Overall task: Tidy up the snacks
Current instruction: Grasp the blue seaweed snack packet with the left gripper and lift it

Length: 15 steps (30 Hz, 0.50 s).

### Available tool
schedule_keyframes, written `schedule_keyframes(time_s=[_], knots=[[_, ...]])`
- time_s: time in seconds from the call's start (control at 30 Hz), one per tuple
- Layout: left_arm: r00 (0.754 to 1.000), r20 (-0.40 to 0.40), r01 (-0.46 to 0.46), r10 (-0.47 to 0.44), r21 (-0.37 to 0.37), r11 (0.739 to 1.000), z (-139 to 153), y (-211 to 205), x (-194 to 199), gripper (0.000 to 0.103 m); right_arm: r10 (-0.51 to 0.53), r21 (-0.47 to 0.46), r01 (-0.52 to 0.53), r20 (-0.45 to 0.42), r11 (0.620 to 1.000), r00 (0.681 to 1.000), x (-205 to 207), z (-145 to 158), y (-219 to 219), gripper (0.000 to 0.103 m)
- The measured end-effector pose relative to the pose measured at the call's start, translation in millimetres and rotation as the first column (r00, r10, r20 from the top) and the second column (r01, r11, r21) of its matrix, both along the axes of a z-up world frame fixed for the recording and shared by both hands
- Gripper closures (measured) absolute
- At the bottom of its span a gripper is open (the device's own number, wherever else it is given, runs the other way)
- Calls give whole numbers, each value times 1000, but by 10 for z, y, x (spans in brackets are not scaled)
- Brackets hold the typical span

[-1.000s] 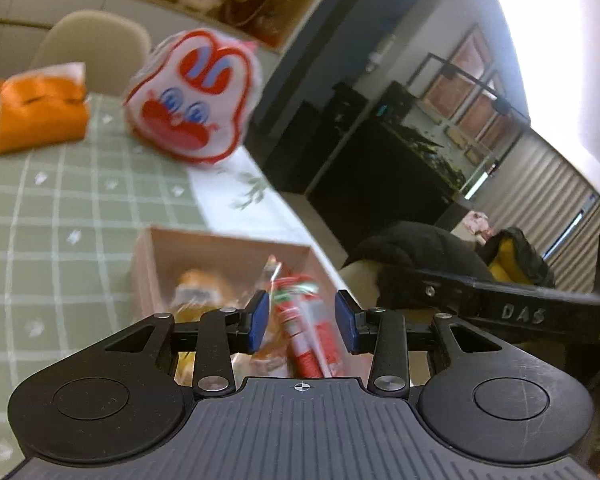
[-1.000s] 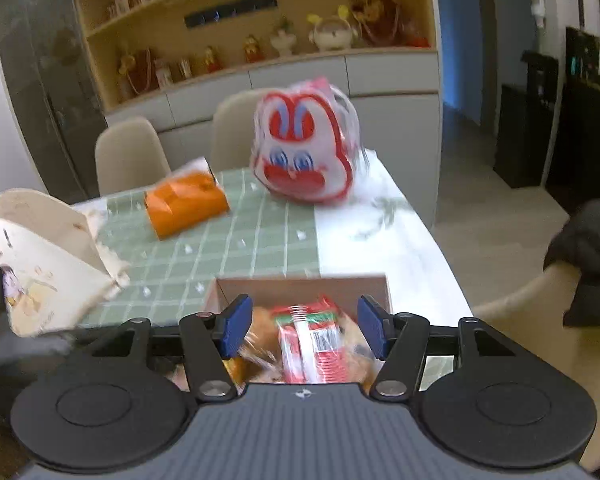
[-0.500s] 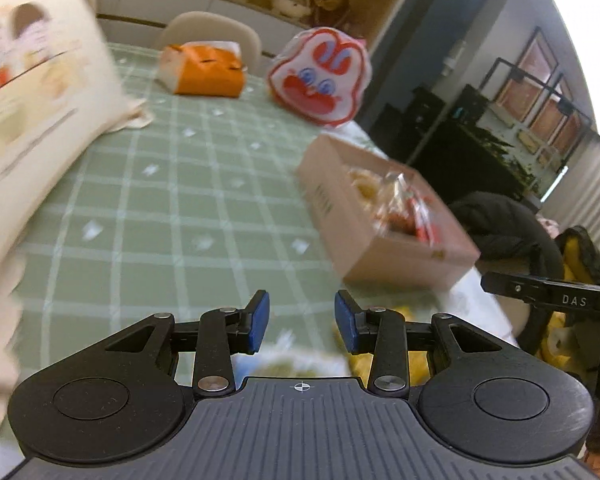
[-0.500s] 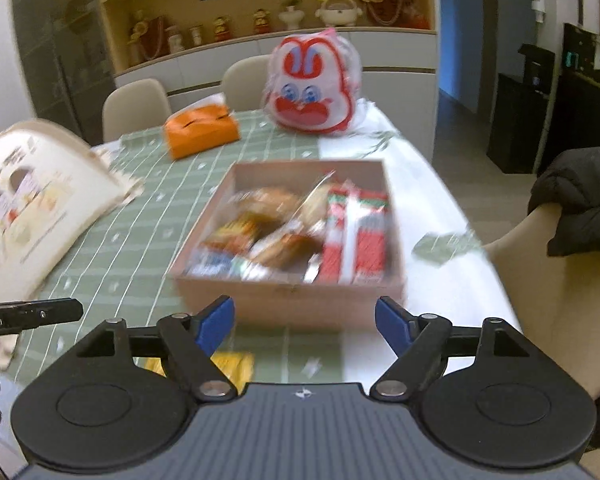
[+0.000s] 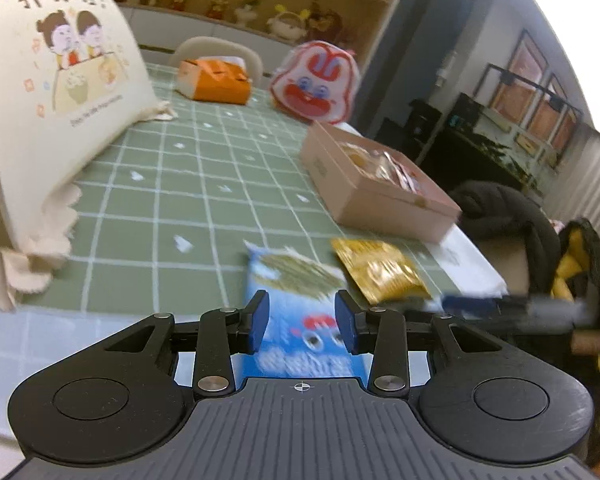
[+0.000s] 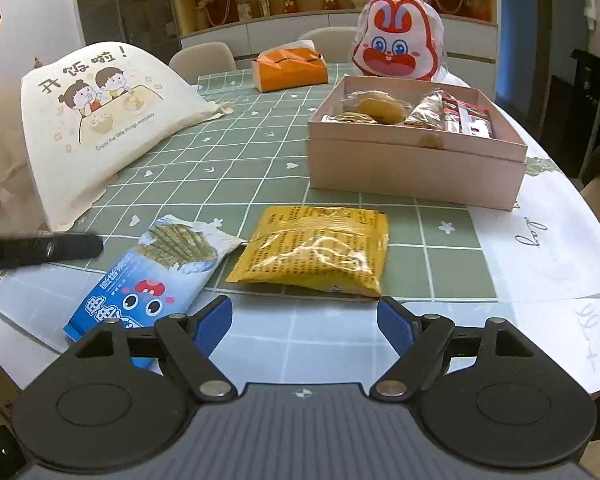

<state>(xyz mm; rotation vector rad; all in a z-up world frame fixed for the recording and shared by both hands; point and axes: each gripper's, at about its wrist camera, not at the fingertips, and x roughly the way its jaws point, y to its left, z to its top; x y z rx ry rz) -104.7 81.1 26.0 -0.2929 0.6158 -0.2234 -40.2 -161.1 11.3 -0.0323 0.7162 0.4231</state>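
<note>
My left tongs are part-open, empty, now lined up w/ the blue snack packet lying flat betw. the tips; my right tongs are spread wide, also empty, just short of the yellow packet beside it. A sec ago both were over the pink box, so I've pulled back to the near table edge. I reckon those 2 loose packets go in next, blue first.

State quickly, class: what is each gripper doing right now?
Left gripper: open, empty, lined up over the blue snack packet.
Right gripper: wide open, empty, facing the yellow snack packet.
</note>
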Motion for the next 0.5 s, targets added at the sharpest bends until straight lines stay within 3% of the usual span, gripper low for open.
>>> schedule_keyframes(time_s=[0.13, 0.2, 0.27, 0.3, 0.4, 0.5], knots=[[1000, -5, -19, 19, 70, 997, -32, -166, -22, 62, -38, -21, 40, 79, 999, 996, 214, 99, 106, 20], [1000, -4, -28, 29, 62, 998, -23, -184, -14, 62, -66, -28, 68, 57, 997, 996, 420, 77, 150, 19], [1000, -3, -25, 25, 37, 999, 0, -183, 6, 62, -46, -43, 45, -21, 998, 999, 554, 5, 175, 19], [1000, -3, -24, 24, 32, 999, 8, -185, 27, 62, -26, -37, 24, -49, 999, 998, 566, -32, 167, 19], [1000, 16, 11, -11, 22, 1000, 40, -237, 140, 62, 3, -83, -4, -14, 997, 1000, 425, -73, 46, 19], [997, 38, 62, -62, 2, 998, 62, -343, 339, 62, -34, -138, 37, 26, 990, 999, 250, -107, -207, 18]])
